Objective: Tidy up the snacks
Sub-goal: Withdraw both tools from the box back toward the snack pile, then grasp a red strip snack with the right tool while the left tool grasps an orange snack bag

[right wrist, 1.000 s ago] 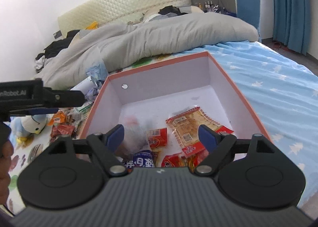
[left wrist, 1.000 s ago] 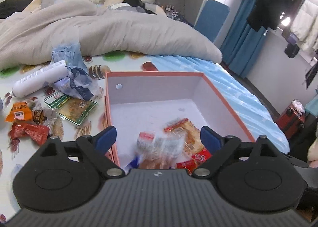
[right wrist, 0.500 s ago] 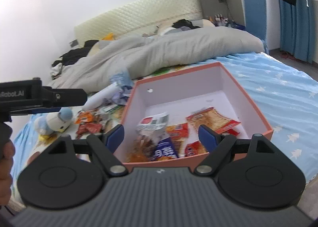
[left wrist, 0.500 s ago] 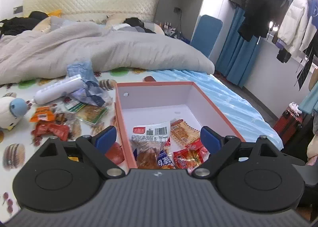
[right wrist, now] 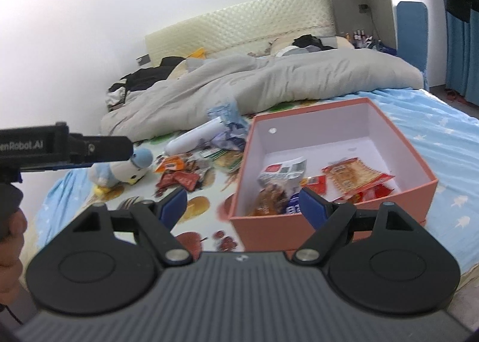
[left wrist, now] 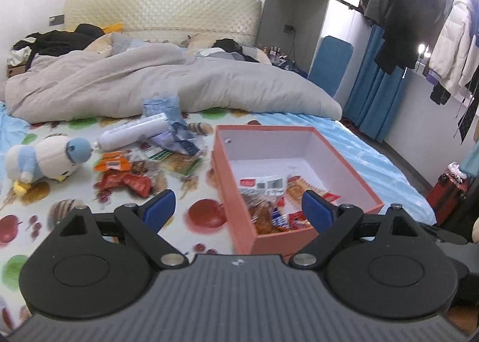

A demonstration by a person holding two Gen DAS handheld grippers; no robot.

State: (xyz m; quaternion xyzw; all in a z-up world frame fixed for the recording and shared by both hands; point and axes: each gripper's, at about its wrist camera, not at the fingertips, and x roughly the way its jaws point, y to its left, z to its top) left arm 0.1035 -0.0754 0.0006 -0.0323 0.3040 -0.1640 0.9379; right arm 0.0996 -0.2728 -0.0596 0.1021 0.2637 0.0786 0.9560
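An orange box (left wrist: 284, 241) with a white inside sits on the bed. In it lie a clear barcode packet (left wrist: 263, 185), an orange cracker packet (left wrist: 299, 189) and small red ones. My left gripper (left wrist: 238, 209) hangs open and empty, back from the box's near corner. My right gripper (right wrist: 244, 204) is open and empty too, in front of the box (right wrist: 299, 231) and above the sheet. Loose snacks lie left of the box: red packets (left wrist: 125, 182), an orange packet (left wrist: 112, 164), a green packet (left wrist: 179, 165). The left tool's black body (right wrist: 60, 147) juts in at the left.
A plush penguin (left wrist: 45, 161), a white tube (left wrist: 131, 135) and a crumpled blue bag (left wrist: 167, 120) lie among the loose snacks. A grey duvet (left wrist: 149, 81) covers the far half of the bed. A red suitcase (left wrist: 449, 192) stands on the floor at the right.
Both grippers have drawn back and upward from the box, so more of the bed shows. The clear packet, blurred between the left fingers a second ago, now lies still in the box.
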